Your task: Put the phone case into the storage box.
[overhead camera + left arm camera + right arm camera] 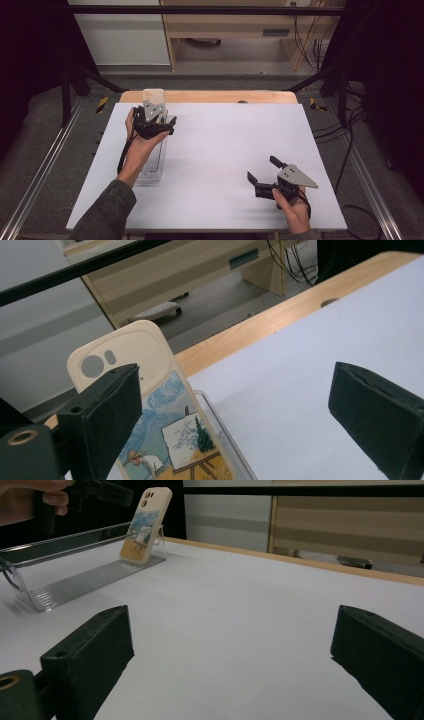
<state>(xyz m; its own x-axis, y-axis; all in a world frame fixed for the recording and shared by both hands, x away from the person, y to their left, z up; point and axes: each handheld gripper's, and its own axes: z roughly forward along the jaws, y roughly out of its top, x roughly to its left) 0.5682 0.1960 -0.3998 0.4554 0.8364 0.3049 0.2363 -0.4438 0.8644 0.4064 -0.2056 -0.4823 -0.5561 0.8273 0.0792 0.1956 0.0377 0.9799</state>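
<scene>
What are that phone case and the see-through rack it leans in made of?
Phone case: looks like smooth cream plastic or silicone with a matte finish and a printed painting; which one is unclear. Rack: probably clear acrylic, since the table shows through it and its ridged base and edges glint.

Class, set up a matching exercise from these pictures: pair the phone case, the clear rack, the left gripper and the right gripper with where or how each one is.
Things:
1. phone case
2. clear rack
3. left gripper
4. right gripper

States:
a. open, low over the bare white table near the person's edge
b. leaning upright at the far end of the rack
c. lying along the left side of the table
d. open, held by the phone case

Pairs: 1-b, 2-c, 3-d, 4-a
</scene>
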